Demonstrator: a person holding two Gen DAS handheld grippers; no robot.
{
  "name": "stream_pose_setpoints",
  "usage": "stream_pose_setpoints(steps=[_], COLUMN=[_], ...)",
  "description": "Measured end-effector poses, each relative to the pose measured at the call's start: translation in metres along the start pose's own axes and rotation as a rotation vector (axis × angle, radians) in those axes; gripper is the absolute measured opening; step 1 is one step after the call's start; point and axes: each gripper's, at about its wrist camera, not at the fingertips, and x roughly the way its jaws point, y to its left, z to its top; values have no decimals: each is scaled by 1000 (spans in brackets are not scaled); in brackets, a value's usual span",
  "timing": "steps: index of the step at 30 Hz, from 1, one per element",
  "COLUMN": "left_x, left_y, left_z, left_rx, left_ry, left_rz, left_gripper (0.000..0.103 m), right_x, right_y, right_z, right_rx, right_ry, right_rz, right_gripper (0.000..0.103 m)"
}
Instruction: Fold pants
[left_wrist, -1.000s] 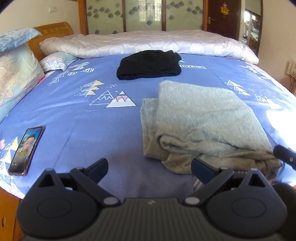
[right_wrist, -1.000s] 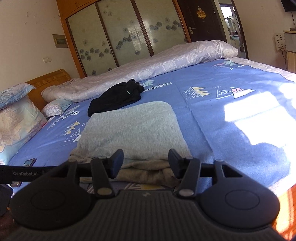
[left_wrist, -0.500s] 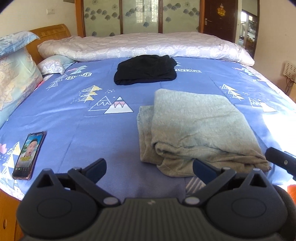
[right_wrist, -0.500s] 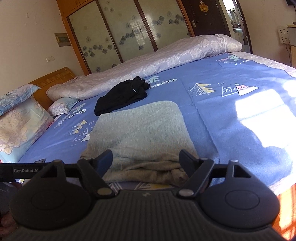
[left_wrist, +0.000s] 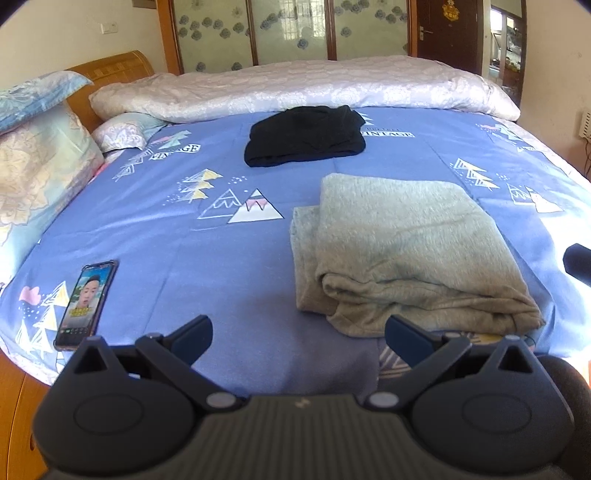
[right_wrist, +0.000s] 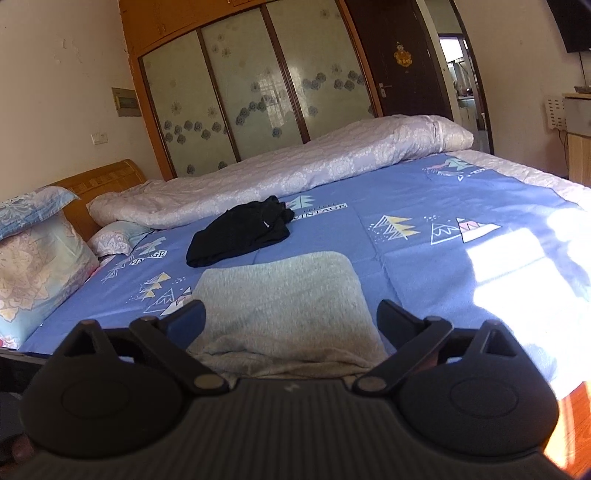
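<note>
Grey pants (left_wrist: 402, 251) (right_wrist: 284, 306) folded into a thick rectangular bundle, lying flat on the blue sheet (left_wrist: 192, 258) (right_wrist: 424, 258) near the bed's front edge, layered folds stacked along the near side. Left gripper (left_wrist: 298, 334) held low before the bed edge, fingers (left_wrist: 192, 334) spread wide and empty, right-hand fingertip just in front of the bundle's near corner, not touching. Right gripper (right_wrist: 291, 317) poised over the bundle's near edge, fingers (right_wrist: 397, 317) spread wide on either side of the cloth, gripping nothing. Farther back on the sheet, well apart from the bundle, a black garment (left_wrist: 306, 134) (right_wrist: 240, 230) in a loose heap. Phone (left_wrist: 86, 304) with lit screen lying flat near the front left corner of the bed. Rolled pale quilt (left_wrist: 306, 86) (right_wrist: 277, 173) along the far side, pillows (left_wrist: 40, 166) (right_wrist: 37, 266) against the wooden headboard (left_wrist: 110, 68) at left. Behind, a wardrobe (left_wrist: 288, 33) (right_wrist: 251, 99) with frosted floral panels, and a dark door (left_wrist: 450, 33) (right_wrist: 402, 62).
</note>
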Motion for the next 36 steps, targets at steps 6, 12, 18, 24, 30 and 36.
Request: stream_pose_setpoints(steps=[6,12,18,24,30,36], left_x=[-15,-20,-18,-16,-16,-12], left_y=[0,-3,-2,-5,-9,-10], left_z=[4,6,8,8,6,4], left_rx=[13,31,24,42,66,80], left_ry=[-51,-62,-45,-32,-32,-9], left_rz=[39,64,81,90,96,100], left_gripper=[103,103,103,103,103,103], right_x=[-1,-5,-1,-1,-1,0], right_y=[-3,-1,2,7,8,7], right_z=[6,6,2,1,0,-1], right_rx=[56,59,63,47,42,57], right_ry=[4,17,69,92,96,109], right_rz=[37,31,57,77,83,81], right_gripper=[103,103,103,103,103,103])
